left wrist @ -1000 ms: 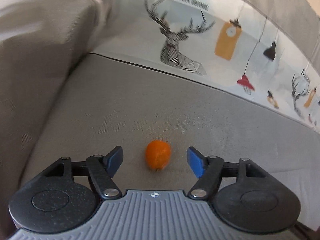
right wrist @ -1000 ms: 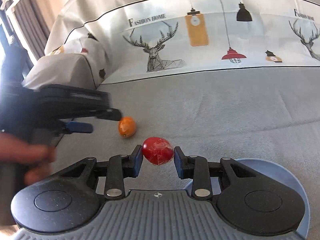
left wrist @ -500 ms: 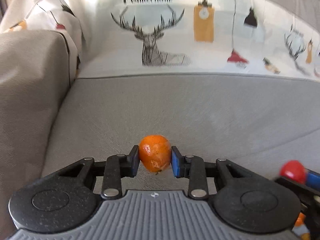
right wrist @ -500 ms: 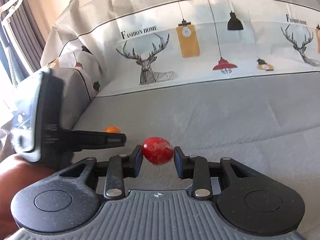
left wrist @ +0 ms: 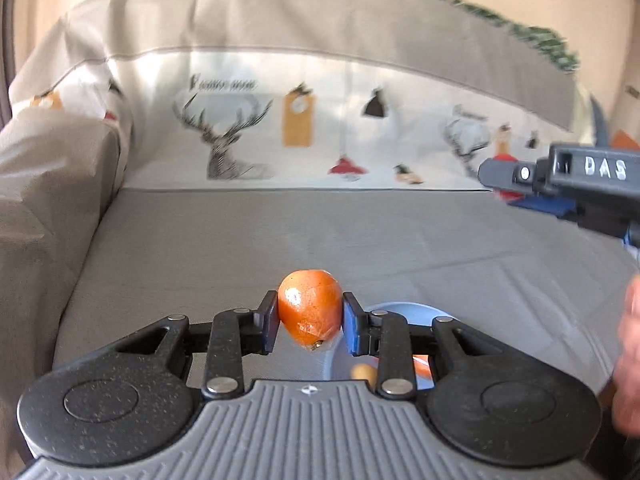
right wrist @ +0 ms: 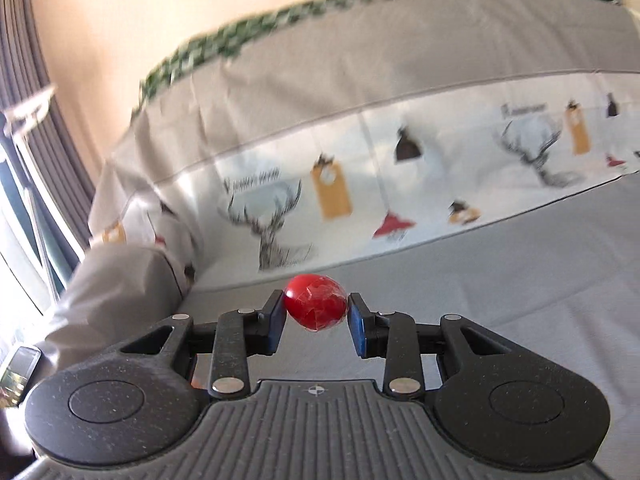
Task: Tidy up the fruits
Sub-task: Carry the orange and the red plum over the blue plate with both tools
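My left gripper [left wrist: 310, 322] is shut on an orange fruit [left wrist: 310, 308] and holds it in the air above the grey sofa seat [left wrist: 240, 240]. Just below and right of it lies a light blue plate [left wrist: 404, 312] with a few small fruits, partly hidden by my fingers. My right gripper [right wrist: 316, 314] is shut on a red fruit [right wrist: 316, 302], raised and tilted up toward the sofa back. The right gripper also shows at the right edge of the left wrist view [left wrist: 568, 176], high above the seat, with red showing between its tips.
The sofa back [left wrist: 320, 132] carries a white printed cover with deer and lamps. A grey armrest [left wrist: 48, 184] stands at the left. A curtain and window [right wrist: 24, 160] are at far left. A hand [left wrist: 628, 360] shows at the right edge.
My left gripper has lifted the orange fruit off the seat and moved right, over the plate's edge. My right gripper has risen and tilted upward with the red fruit.
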